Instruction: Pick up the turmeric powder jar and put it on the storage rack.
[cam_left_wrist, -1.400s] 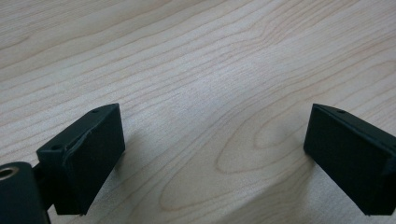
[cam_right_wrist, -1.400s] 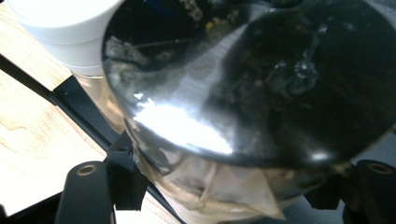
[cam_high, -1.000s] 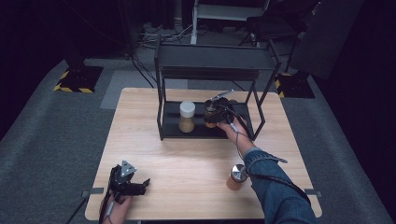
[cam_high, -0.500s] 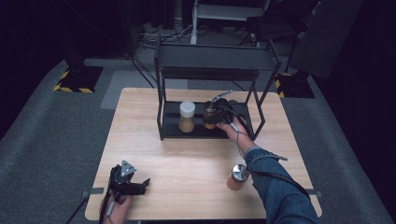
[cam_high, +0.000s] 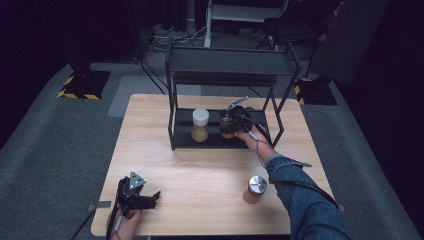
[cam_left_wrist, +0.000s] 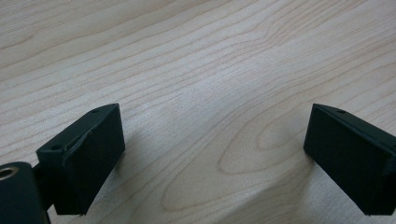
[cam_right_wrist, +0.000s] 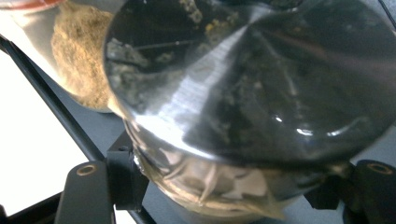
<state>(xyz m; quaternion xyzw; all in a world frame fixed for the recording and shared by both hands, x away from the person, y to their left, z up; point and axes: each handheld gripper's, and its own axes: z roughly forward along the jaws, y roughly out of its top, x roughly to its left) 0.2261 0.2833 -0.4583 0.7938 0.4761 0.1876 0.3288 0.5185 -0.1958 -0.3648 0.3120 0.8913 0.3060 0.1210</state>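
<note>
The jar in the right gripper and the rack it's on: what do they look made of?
Jar: clear body, glass or hard plastic, since the contents show through; its lid looks like brushed metal with streaky glare. Rack: thin black matte bars and shelves, probably painted metal. Right gripper clamps the jar.

Three jars noted. Dark-lidded jar (cam_high: 228, 123): upright on the lower shelf of the black rack (cam_high: 227, 67), right of centre in the high view, clamped between the jaws of the right gripper (cam_high: 235, 121); in the right gripper view its shiny metal lid (cam_right_wrist: 261, 79) looms large. White-lidded jar (cam_high: 200, 125): upright on the same shelf, just left of the first, holding tan powder. Silver-lidded jar (cam_high: 255, 189): upright on the tabletop (cam_high: 200, 175), lower right, apart from the rack.
</note>
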